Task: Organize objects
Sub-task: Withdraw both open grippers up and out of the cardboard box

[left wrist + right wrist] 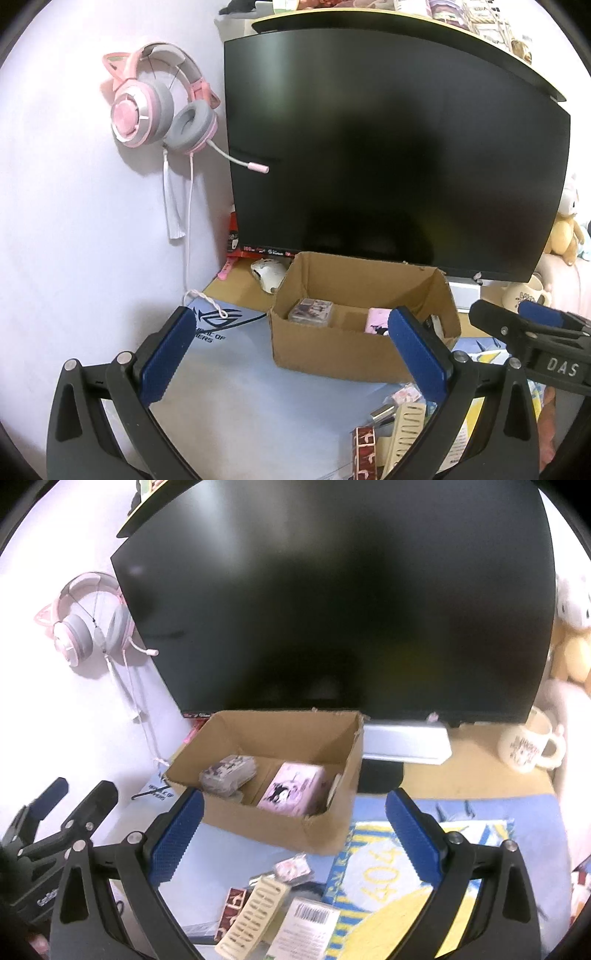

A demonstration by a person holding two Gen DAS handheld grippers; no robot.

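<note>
So this one's maybe partway through, I'd guess less than half. The open brown cardboard box (266, 771) sits on the tabletop right in front of the big black monitor (332, 590), and it already has a few things in it: a clear-wrapped stack of printed cards (229, 773) at its left end, a pink box with a dark cartoon print (291, 790) beside that, and something thin tucked against the right wall that I can't make out.

What's left is the little heap on the pale blue desk mat (229, 398), just in front of the box: a cream slotted comb-like piece (253, 915), a dark red patterned box (231, 904), a small clear-wrapped pink card packet (291, 867), and a white carton with a barcode label (308, 923). All of that looks like it belongs in the box, though that's my read, not a given.

Both claws are empty and spread wide. The left claw (291, 354) hangs over the mat with the box's left half between its fingers. The right claw (295, 834) hovers above the heap, facing the box. Neither touches anything, so my bet is a pick from the heap comes next.
</note>
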